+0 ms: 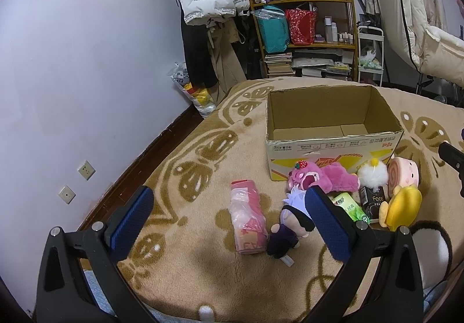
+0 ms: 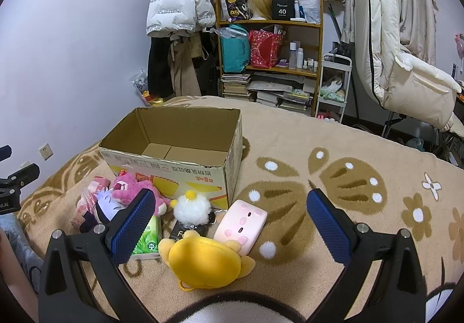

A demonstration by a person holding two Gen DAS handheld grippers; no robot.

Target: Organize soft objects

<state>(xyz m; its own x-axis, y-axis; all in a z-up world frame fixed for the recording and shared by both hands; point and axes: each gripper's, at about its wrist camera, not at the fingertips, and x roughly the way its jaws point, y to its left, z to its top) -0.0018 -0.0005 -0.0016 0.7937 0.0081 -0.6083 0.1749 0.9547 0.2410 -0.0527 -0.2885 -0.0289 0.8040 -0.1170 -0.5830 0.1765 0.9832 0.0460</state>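
Note:
An open cardboard box [image 1: 333, 146] [image 2: 177, 169] stands on the patterned blanket with nothing inside. In front of it lie a pink bear plush [image 1: 322, 179] [image 2: 130, 188], a small doll with white hair and dark clothes [image 1: 287, 224] [image 2: 103, 208], a white pom-pom chick [image 1: 372, 175] [image 2: 191, 208], a pink roll-shaped plush [image 1: 404, 173] [image 2: 242, 221] and a yellow plush [image 1: 404, 207] [image 2: 203, 260]. My left gripper [image 1: 229, 221] is open above the blanket near the doll. My right gripper [image 2: 232, 227] is open over the yellow and pink plushes.
A pink packet in clear plastic [image 1: 249, 221], a green tissue pack [image 1: 351, 208] [image 2: 148, 238] and a black "Face" box [image 1: 372, 201] lie among the toys. A black-and-white furry item [image 2: 232, 308] is at the near edge. Shelves [image 1: 304, 32], hung coats and a wall [image 1: 72, 61] border the bed.

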